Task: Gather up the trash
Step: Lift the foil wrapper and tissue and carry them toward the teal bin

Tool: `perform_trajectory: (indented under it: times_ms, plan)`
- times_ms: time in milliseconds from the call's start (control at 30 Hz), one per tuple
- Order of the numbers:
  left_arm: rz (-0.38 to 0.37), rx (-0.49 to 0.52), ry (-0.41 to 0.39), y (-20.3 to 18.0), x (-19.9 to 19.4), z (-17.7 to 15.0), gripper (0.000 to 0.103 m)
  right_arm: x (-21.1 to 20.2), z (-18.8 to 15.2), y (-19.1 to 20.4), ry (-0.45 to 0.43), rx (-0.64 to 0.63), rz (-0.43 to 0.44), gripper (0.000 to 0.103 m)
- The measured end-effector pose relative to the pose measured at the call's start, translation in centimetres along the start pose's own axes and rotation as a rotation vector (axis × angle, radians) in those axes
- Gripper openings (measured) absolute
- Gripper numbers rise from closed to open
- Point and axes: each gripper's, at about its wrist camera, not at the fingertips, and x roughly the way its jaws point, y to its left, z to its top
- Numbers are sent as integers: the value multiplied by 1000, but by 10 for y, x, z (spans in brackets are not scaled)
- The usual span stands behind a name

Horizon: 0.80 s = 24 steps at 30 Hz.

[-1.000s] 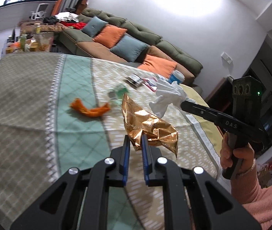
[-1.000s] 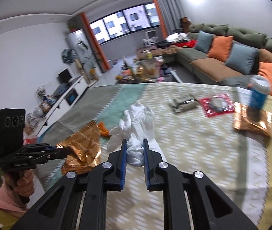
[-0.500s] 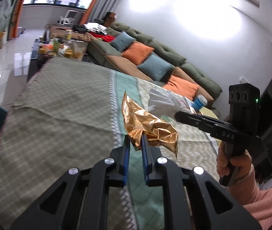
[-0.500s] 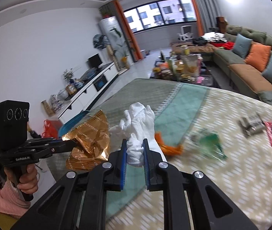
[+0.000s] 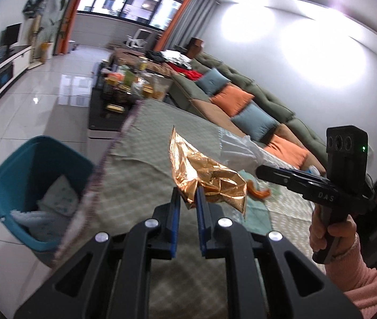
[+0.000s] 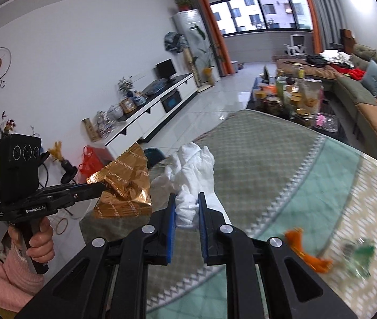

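Note:
My left gripper [image 5: 188, 199] is shut on a crumpled gold foil wrapper [image 5: 204, 175], held up over the patterned tablecloth [image 5: 140, 175]. The same gold wrapper [image 6: 125, 186] shows in the right wrist view, pinched by the left gripper [image 6: 100, 186] at the left. My right gripper [image 6: 185, 204] is shut on a wad of white tissue [image 6: 191, 175]. In the left wrist view that white tissue [image 5: 241, 151] sticks out of the right gripper [image 5: 261, 170], to the right of the wrapper. A teal bin [image 5: 10, 175] with white paper inside stands on the floor by the table's left edge.
An orange scrap [image 6: 305, 252] and a clear green wrapper [image 6: 358, 255] lie on the tablecloth [image 6: 268, 159] at the right. A low table with jars [image 5: 132, 85] stands beyond, a long sofa with cushions [image 5: 241, 101] along the right wall. A pink-sleeved hand [image 5: 332, 231] holds the right gripper.
Both grippers have swung left along the table, still holding the wrapper and the tissue. The teal bin has come into the left wrist view, and the table's far clutter has slid out right.

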Motion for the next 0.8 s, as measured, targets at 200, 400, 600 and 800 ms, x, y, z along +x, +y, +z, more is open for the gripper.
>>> perform_trajectory:
  times_ms: [200, 400, 600, 800]
  plan:
    - [77, -49, -41, 30, -19, 7, 13, 30, 17, 17, 31, -28, 46, 16]
    - [153, -100, -72, 62, -36, 12, 13, 60, 28, 36, 73, -70, 70, 16]
    - [212, -154, -90, 93, -53, 11, 13, 92, 40, 51, 110, -104, 79, 16]
    - [254, -204, -84, 119, -54, 9, 13, 123, 46, 65, 147, -137, 70, 16]
